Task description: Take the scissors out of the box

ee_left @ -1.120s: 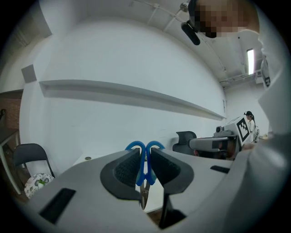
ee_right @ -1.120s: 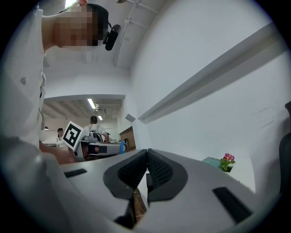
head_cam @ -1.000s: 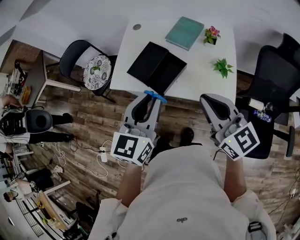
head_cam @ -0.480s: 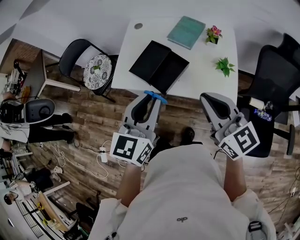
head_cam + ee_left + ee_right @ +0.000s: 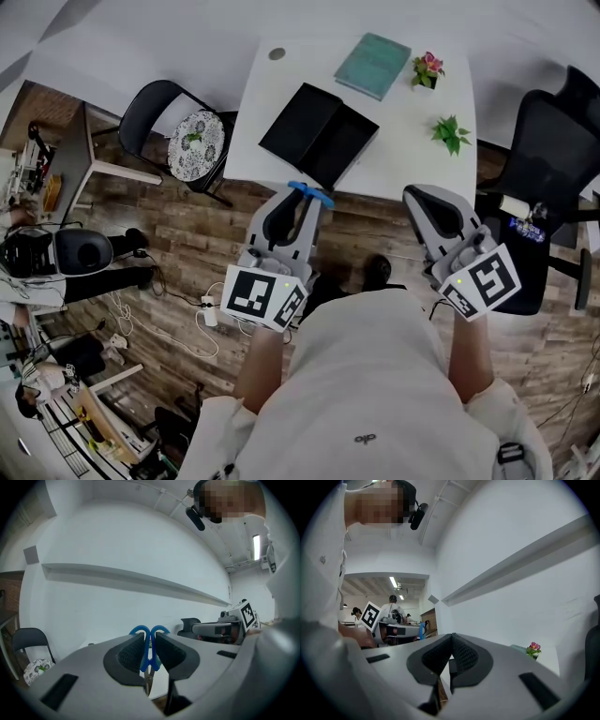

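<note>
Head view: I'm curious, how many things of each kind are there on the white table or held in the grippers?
black box: 1
teal book: 1
potted plants: 2 (pink-flowered plant, green plant)
scissors, off the table, clamped in the jaws of the left gripper: 1
Total: 5

Your head view is evenly bright, shadows soft; both gripper views warp into black corners, ceiling strip lights glowing in the right one
</note>
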